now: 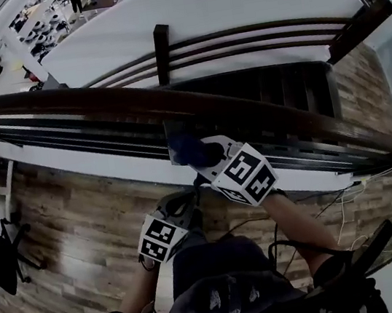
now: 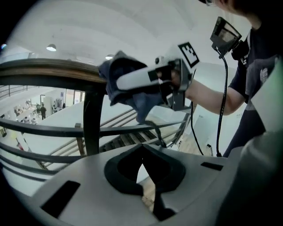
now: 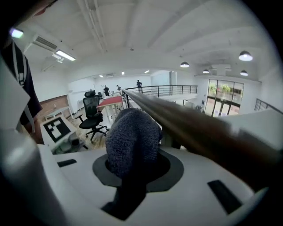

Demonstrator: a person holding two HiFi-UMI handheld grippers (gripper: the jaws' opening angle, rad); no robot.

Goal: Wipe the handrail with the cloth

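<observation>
Seemingly you're mid-wipe: your right gripper is clamped on the cloth, pressing it against the near side of the handrail, while your left gripper hangs closed and empty below, and I can't tell which stretches remain unwiped.

No legible words, numbers or brands anywhere; only wordless black-and-white square markers on two cubes.

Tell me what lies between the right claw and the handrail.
Only the cloth, gripped in the right claw, beside the handrail: right gripper view.
</observation>
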